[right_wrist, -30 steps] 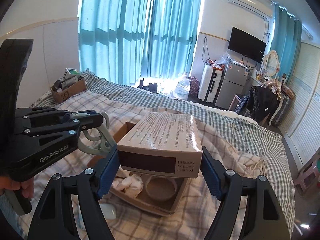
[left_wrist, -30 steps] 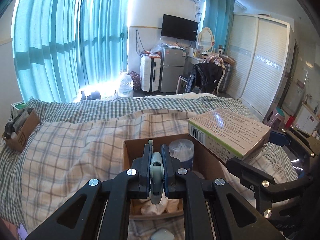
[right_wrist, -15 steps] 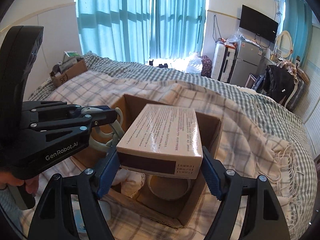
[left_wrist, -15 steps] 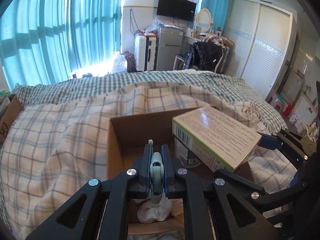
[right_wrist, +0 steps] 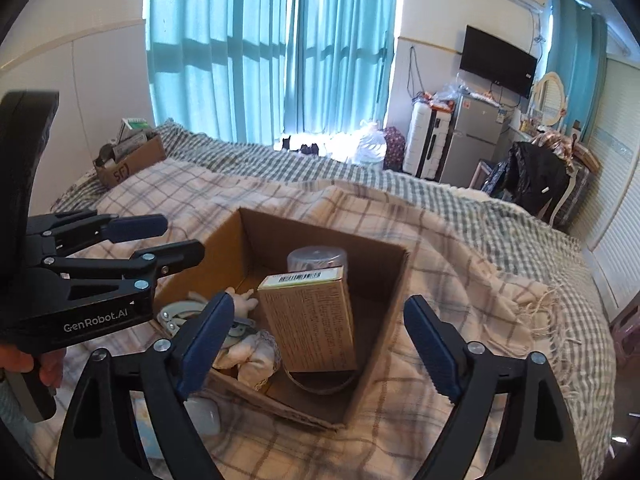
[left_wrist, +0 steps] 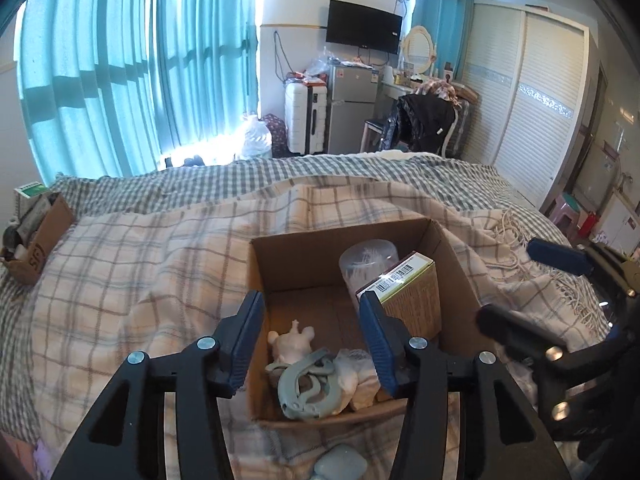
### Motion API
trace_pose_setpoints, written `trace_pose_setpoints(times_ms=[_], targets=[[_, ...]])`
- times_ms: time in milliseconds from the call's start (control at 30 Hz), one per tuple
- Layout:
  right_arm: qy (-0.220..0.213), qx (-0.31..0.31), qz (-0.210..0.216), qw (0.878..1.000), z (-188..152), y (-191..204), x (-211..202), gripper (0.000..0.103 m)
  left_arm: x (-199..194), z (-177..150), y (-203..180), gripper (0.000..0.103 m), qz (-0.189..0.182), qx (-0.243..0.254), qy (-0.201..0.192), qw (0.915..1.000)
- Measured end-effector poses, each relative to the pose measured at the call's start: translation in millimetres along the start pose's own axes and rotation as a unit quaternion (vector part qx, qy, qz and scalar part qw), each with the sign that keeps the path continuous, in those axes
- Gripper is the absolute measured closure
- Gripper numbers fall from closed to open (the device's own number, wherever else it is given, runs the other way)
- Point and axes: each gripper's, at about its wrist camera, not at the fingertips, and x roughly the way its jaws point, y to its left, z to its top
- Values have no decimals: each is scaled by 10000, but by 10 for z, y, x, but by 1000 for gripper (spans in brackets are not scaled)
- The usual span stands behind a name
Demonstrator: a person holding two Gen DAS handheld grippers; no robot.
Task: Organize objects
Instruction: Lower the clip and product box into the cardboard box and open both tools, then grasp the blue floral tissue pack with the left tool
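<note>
Now, on a plaid-covered bed, both tools hang spread over a half-filled carton.

Left gripper (left_wrist: 312, 344): released, jaws wide apart and empty, hovering over the near end of the cardboard box (left_wrist: 452, 256).

Right gripper (right_wrist: 320, 344): released too, holding nothing, its pads either side of the carton (right_wrist: 310, 320) without touching it.

Carton: stands on end inside the box, tilted, leaning by the clear tub (right_wrist: 316, 260) at the far wall.

Clip (left_wrist: 306, 380): grey-green, lying in the box's near end on the white cloth (left_wrist: 356, 380), next to a small pale doll (left_wrist: 292, 344).

Left outside: a pale rounded object (left_wrist: 340, 466) rests on the blanket (left_wrist: 140, 272) just in front of the box.

Risk, carton: propped, not flat, it may topple onto the cloth if either tool brushes it.

Risk, box: soft bedding gives under it; a nudge on the rim could tip or slide it.

Risk, tools: the two hang close together, so a reach for the outside object could knock one against the other.
</note>
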Motion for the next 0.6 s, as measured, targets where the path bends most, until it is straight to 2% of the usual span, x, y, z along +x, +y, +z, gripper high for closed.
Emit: trace_pose_setpoints(times_ms=[67, 133, 233, 367, 433, 600], targets=[[-109, 14, -14, 9999, 30, 12, -189, 13, -173, 2, 15, 36, 77, -60, -68, 9999], [-248, 34, -36, 9997, 46, 25, -418, 11, -347, -5, 22, 17, 169, -123, -177, 9996], [-407, -10, -157, 9990, 71, 61, -734, 6, -630, -35, -4, 2, 116, -165, -347, 9992], [-563, -55, -250, 9981, 47, 106, -1119, 6, -970, -118, -99, 0, 246, -81, -557, 9981], [-652, -34, -246, 9976, 6, 117, -1290, 2, -1082, -184, -145, 0, 334, -110, -587, 9977], [-762, -26, -291, 9967, -171, 144, -1522, 0, -1191, -433, -184, 0, 343, -284, -481, 9978]])
